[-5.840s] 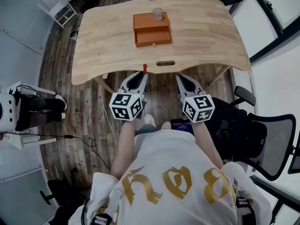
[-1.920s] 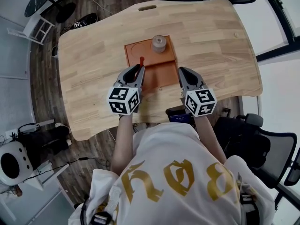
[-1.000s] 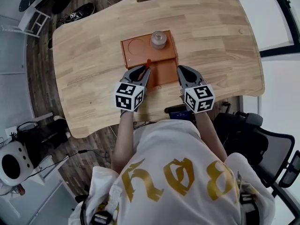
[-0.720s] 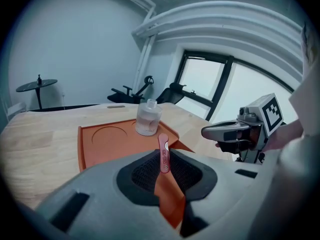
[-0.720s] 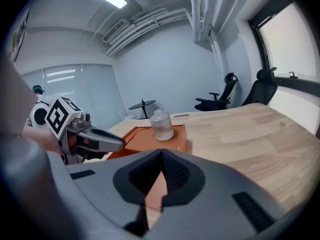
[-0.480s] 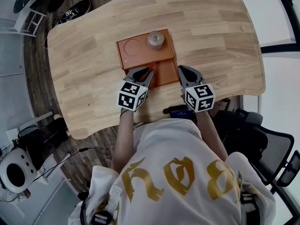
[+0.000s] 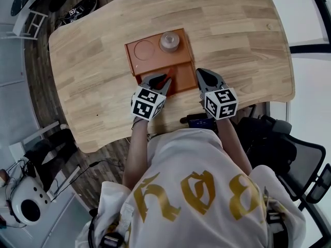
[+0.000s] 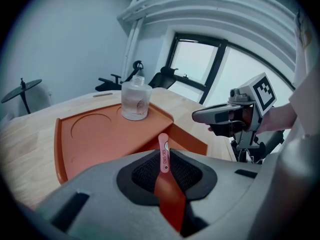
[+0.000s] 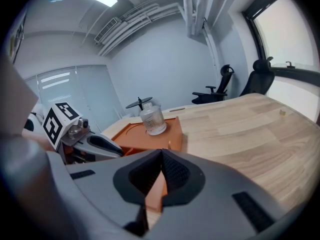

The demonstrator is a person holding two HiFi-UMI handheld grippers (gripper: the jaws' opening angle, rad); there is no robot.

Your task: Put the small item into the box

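One small red item (image 8: 163, 153) clamped between the pads of the left tool (image 7: 160, 80), upright, with its rounded end poking out past the jaw tips and a tiny hole near that end. Held above the near, lower compartment of the orange box (image 7: 135, 62), toward that compartment's left side; contact with the box floor impossible to judge.

Raised far section of the box flat, with a round recess (image 7: 144, 49) pressed into its left half. Just right of that recess, standing upright on the same section, a clear glass jar (image 7: 169, 40) with a narrow neck.

Right tool (image 7: 202, 76) with jaws drawn together, pads meeting, nothing gripped. Tip just beside the box's near right corner, over bare wood, with the lower compartment lying between the two tools. Marker cube on each tool facing up toward the head camera.

Underneath everything, a pale wooden desk (image 7: 238, 30), curved at the edges, with a slot cut near its far side. Dark plank floor (image 7: 36, 61) off to the left, a black mesh office chair (image 7: 305, 159) at lower right, and a white shirt with gold print (image 7: 191, 195) filling the bottom of the head view.
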